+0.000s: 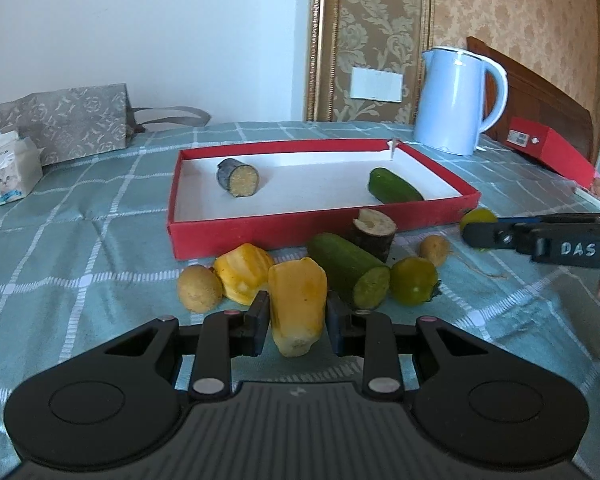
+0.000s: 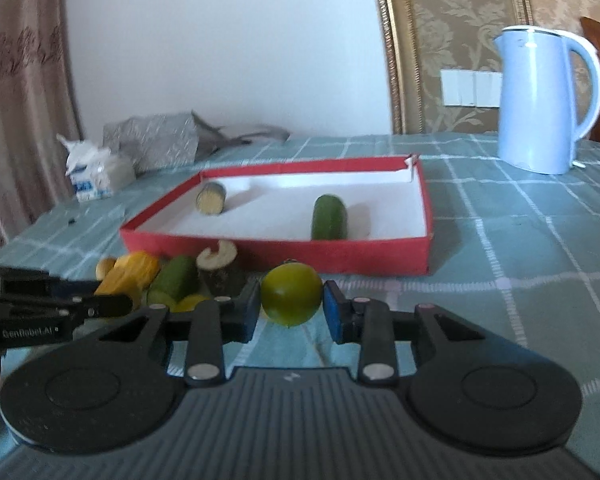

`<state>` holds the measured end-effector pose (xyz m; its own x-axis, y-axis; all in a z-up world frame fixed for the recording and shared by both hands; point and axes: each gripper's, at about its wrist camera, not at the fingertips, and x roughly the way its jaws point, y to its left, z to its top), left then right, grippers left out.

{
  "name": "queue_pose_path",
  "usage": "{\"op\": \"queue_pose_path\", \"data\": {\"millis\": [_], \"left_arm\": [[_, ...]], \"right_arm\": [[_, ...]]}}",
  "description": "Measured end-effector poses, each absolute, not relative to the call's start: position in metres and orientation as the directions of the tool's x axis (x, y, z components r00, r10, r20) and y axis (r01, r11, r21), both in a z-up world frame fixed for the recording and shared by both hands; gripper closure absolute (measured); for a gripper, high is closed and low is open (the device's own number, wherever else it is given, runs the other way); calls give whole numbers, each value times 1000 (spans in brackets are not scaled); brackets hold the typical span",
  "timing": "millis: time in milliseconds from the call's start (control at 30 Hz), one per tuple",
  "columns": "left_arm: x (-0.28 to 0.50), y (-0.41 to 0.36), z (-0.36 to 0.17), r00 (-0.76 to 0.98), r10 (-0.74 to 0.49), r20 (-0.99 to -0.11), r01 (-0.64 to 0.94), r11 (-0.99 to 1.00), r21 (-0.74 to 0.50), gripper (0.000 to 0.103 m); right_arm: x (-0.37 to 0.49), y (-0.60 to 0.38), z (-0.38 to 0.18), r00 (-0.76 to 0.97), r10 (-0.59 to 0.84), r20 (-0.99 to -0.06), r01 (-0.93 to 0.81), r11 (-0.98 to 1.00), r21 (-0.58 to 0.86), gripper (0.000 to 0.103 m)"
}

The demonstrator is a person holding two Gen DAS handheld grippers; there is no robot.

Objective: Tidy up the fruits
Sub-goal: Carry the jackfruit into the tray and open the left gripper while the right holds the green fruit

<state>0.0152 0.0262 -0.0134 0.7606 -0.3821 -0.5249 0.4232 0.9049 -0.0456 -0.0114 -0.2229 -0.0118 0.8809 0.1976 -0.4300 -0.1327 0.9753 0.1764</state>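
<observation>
My left gripper (image 1: pixel 298 320) is shut on a yellow-orange fruit piece (image 1: pixel 298 304) just in front of a loose pile on the checked cloth. The pile holds another yellow piece (image 1: pixel 244 272), a cut cucumber (image 1: pixel 348 270), a brown stump-like piece (image 1: pixel 374 232), a green-yellow round fruit (image 1: pixel 414 280) and two small tan ones (image 1: pixel 199 288). My right gripper (image 2: pixel 291 306) is shut on a second green-yellow round fruit (image 2: pixel 291 300), near the front wall of the red tray (image 2: pixel 340 254). Inside the tray lie a dark piece with a yellow cut face (image 2: pixel 211 199) and a cucumber (image 2: pixel 329 218).
A pale blue kettle (image 1: pixel 456 100) stands behind the tray on the right. A patterned bag (image 1: pixel 64 124) and a tissue pack (image 1: pixel 8 176) sit at the back left. A red box lid (image 1: pixel 548 148) lies at the far right edge.
</observation>
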Motion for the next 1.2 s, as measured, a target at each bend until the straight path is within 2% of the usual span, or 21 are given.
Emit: {"op": "queue_pose_path", "data": {"millis": [267,433,767,1200], "left_arm": [[14,22,-10,771,-333,-544,364,930,-54,74],[13,15,-2,792,-260,-553,307,952,-9,74],[20,4,14,815,-204,-543,265,963,36,74],[96,-31,39,831,-185,-524,267,960,85,74]], "right_arm": [[-13,-229,-11,887,194,-420,-118,973,199,71],[-17,-232,-10,903,175,-393,-100,974,204,71],[-18,-236,-8,909,166,-382,-81,970,228,71],[-15,-245,-9,914,141,-381,-43,966,256,71]]}}
